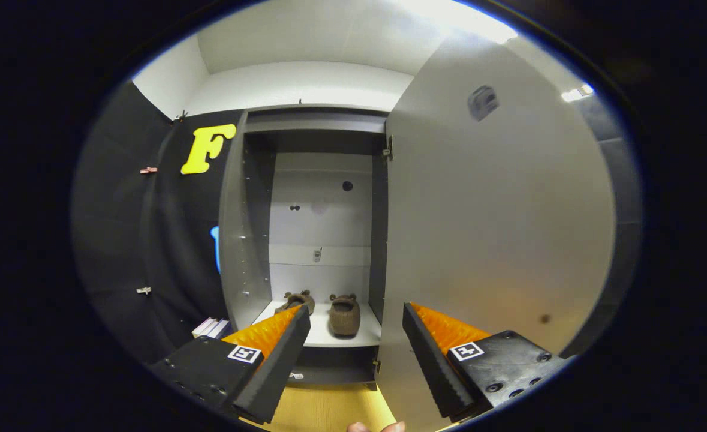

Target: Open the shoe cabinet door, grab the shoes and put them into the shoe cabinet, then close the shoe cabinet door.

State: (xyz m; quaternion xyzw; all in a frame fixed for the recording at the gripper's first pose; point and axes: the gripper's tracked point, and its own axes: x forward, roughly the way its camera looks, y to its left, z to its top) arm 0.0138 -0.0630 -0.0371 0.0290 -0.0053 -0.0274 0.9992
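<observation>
— Gripper view: how's the gripper point(356, 318) sitting?
— Level, fingers spread apart, holding nothing, facing the shoe cabinet point(257, 198).
— Shoes point(344, 315)?
— Both on the bottom shelf, beyond the fingertips.
— Anything in the way?
— The open door point(497, 228) looms just right; books point(210, 327) lie left.

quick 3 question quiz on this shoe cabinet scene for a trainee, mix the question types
1. True or false: the cabinet door is shut.
2. Where do the two brown shoes sit? A) on the floor B) on a shelf inside the cabinet C) between the fingers
3. What does the gripper hold?

Key: 1 false, the door stands open. 2 B, side by side beyond the fingers. 3 nothing; its fingers are spread apart.
</observation>
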